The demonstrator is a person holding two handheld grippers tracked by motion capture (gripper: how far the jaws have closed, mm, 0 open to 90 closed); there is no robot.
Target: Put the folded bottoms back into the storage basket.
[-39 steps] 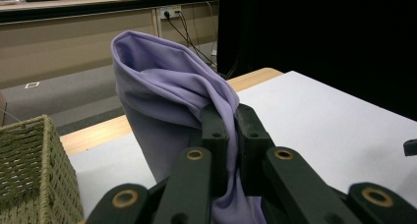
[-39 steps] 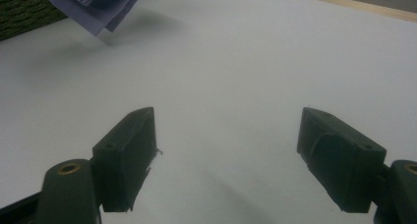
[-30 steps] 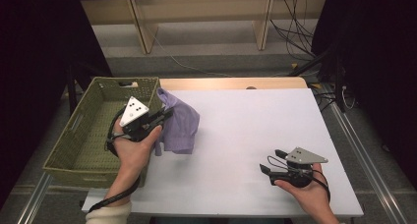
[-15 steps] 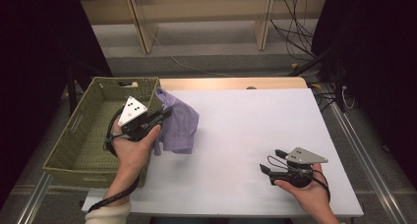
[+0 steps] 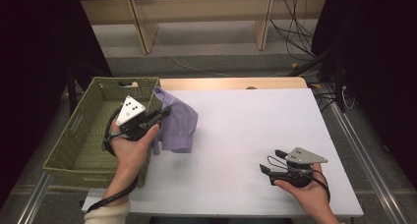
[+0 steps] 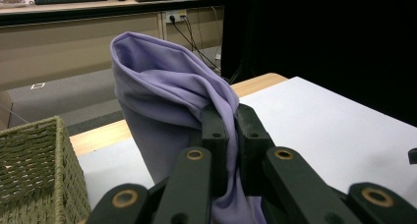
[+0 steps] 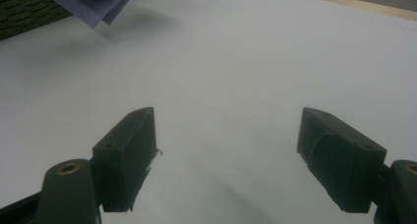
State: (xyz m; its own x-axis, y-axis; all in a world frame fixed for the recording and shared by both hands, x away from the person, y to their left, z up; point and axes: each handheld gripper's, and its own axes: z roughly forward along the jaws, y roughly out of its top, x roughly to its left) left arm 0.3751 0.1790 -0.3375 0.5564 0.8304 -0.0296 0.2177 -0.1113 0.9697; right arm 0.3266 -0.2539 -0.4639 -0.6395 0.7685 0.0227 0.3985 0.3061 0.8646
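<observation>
Starting at the left edge of the high view, a woven olive-green rectangular basket (image 5: 83, 145) is sitting with its right wall just beside the white table top (image 5: 255, 135). The left gripper (image 5: 164, 114) is hovering right over that wall, and its black jaws are squeezing down tight on a soft lilac cloth (image 5: 178, 123), so the gap is only as wide as the pinched fabric. In the left gripper view you can really see it: the left gripper (image 6: 227, 135) is biting a fold of the cloth (image 6: 162, 91), which is billowing up above the jaws like a little hood, with the corner of the basket (image 6: 34, 170) poking in at lower left. From above, the cloth is hanging from the jaws and draping down onto the table right next to the basket, near the back left part of the white surface. Moving right, there's a big bare stretch of table, and then the right gripper (image 5: 272, 161) is resting low near the front right. In its own view the right gripper (image 7: 226, 150) is gaping wide, gripping nothing, jaws pointing across the table (image 7: 236, 62) toward the cloth (image 7: 93, 5), well apart from it.
</observation>
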